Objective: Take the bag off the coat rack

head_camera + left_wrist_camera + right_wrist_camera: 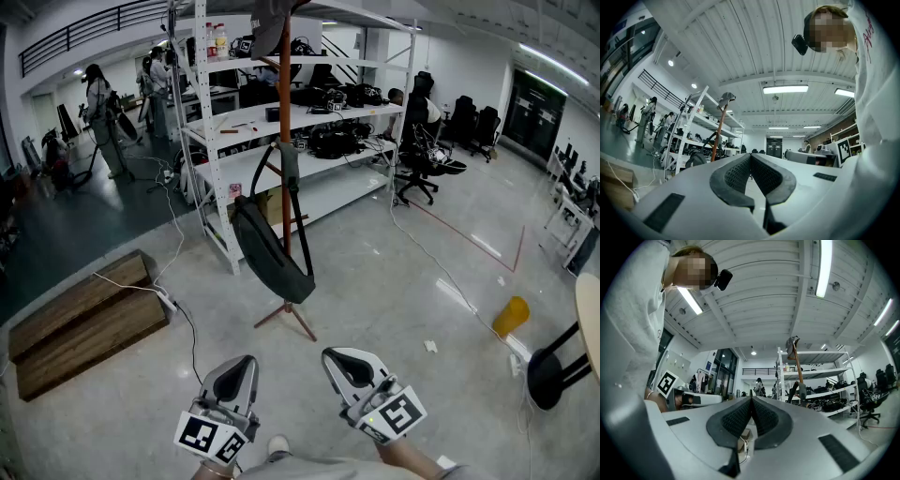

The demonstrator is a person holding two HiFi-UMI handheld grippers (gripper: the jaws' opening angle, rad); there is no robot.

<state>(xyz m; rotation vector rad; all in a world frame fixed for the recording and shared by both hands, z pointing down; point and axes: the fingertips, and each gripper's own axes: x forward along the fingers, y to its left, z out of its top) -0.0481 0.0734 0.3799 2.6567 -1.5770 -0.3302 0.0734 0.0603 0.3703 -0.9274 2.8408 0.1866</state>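
Mind the stacked wooden boards [80, 319] at the far left of the floor and the white cable [173, 305] trailing from them; likely a trip hazard on the walk in. Start from the left gripper [244, 364], pinched together on nothing and held low, well apart from the rack. Spread its jaws before reaching. Aim for the dark bag [267, 253], hanging by its strap [286, 159] from a peg partway up the orange pole of the coat rack [284, 94], slung down the pole's left side with its bottom near the rack's feet. Probably best to take the strap close under the peg, not the sagging body, then lift up and outward so the loop clears the peg instead of dragging the rack over. Watch the hat [272, 23] on the rack's top and the white shelving [211, 141] just behind; keep the swing short. Bring in the right gripper [339, 358], likewise closed and empty, opened to support the bag's underside or, judging by the light stand, to steady the pole.
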